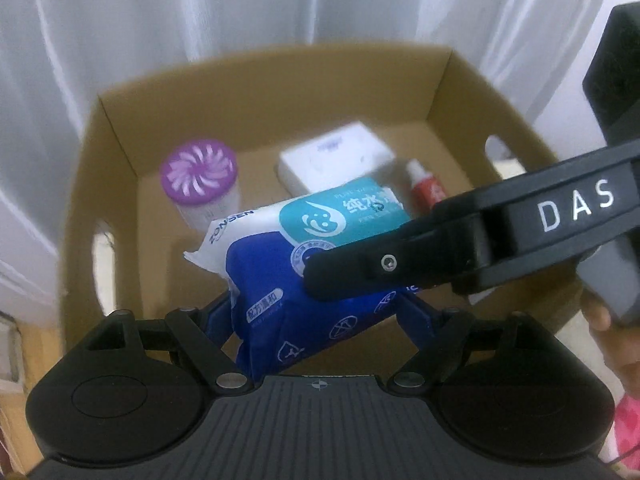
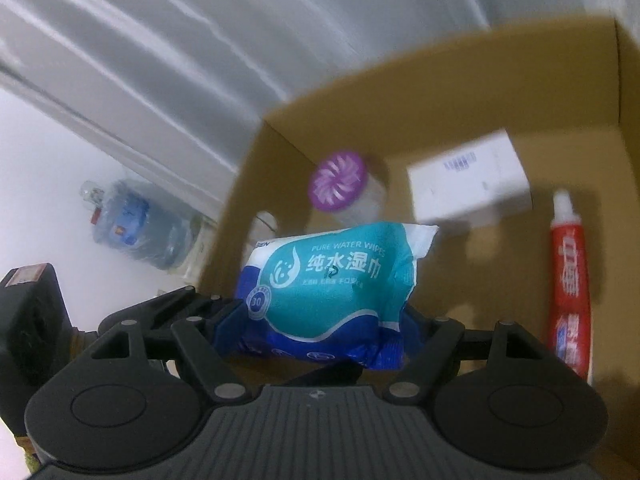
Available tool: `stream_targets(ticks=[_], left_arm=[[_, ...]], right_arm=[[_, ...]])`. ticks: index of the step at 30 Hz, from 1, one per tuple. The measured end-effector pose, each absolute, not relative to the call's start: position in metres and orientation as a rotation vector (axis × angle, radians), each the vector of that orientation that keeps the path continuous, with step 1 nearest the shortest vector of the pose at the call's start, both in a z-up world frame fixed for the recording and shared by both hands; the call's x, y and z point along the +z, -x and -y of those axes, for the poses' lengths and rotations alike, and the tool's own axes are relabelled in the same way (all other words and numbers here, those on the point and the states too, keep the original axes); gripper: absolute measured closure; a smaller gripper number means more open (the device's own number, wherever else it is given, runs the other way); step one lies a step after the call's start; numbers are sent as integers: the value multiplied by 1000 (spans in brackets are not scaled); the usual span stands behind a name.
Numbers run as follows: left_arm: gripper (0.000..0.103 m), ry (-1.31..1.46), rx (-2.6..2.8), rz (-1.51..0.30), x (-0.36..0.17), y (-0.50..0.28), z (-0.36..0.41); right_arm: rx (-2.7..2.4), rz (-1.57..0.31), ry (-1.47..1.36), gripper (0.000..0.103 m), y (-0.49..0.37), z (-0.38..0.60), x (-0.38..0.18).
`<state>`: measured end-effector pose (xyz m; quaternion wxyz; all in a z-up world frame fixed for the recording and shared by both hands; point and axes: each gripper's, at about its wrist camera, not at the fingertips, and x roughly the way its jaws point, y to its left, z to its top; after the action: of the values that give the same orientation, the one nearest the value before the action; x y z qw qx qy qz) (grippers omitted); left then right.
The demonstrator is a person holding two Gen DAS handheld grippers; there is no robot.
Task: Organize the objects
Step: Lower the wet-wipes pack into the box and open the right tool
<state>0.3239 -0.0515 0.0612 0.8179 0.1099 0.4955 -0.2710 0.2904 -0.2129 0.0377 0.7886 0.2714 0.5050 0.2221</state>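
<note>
A pack of wet wipes (image 1: 260, 280), teal and white on top and blue below, hangs over an open cardboard box (image 1: 280, 56). My left gripper (image 1: 320, 308) is shut on it, its blue pads pressing the pack's two sides. My right gripper (image 2: 324, 320) is shut on the same pack (image 2: 332, 276), and in the left wrist view its black finger lies across the pack from the right. Inside the box (image 2: 440, 56) are a purple-lidded air freshener (image 1: 198, 172), a white carton (image 1: 336, 156) and a red toothpaste tube (image 1: 424, 188).
A white curtain (image 1: 240, 0) hangs behind the box. A large water bottle (image 2: 136, 224) lies on the floor to the box's left. The box walls have handle cut-outs. A person's hand (image 1: 600, 320) holds the right gripper's handle.
</note>
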Motion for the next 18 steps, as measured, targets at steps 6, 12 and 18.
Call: stream_targets(ticks=[6,12,18], left_arm=[[18,-272,-554,-1086,52,-322,60],[15,-230,-576,-1056,64,-324,53],[11,-160,-564,-990,81,-309,44]], right_arm=[[449,-1211,-665,23,-302,222,4],[429,-1215,-686,16,-298,229,3],[378,-1152,-687,14,-286,244,18]])
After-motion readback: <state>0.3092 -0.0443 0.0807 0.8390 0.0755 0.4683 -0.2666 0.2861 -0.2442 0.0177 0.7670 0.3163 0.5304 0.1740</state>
